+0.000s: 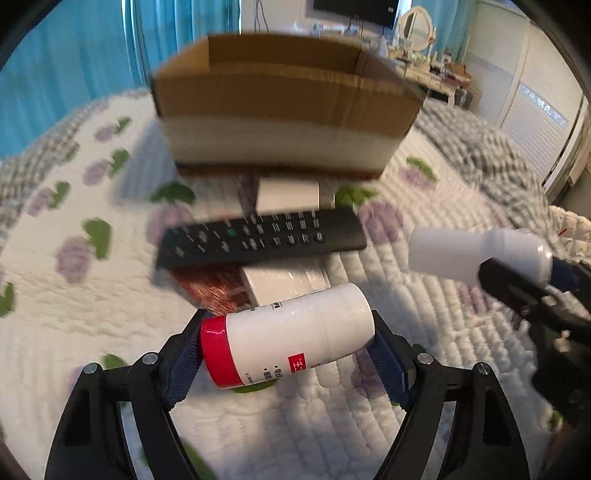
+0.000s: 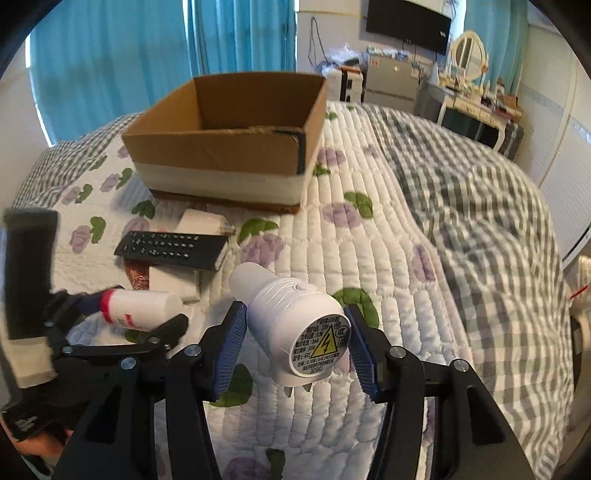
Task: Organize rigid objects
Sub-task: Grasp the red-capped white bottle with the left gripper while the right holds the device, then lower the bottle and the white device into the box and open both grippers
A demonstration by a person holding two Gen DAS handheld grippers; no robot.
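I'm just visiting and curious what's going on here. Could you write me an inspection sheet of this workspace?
Surface: quilted floral bedspread.
Job's things: open cardboard box; remote lying on white boxes; red-capped bottle; white plug-in device.
Clutter: grey checked blanket.
Grippers: left gripper shut on bottle; right gripper shut on device.
Cables: wires hanging by the wall TV.
Surroundings: blue curtains, dresser with mirror.
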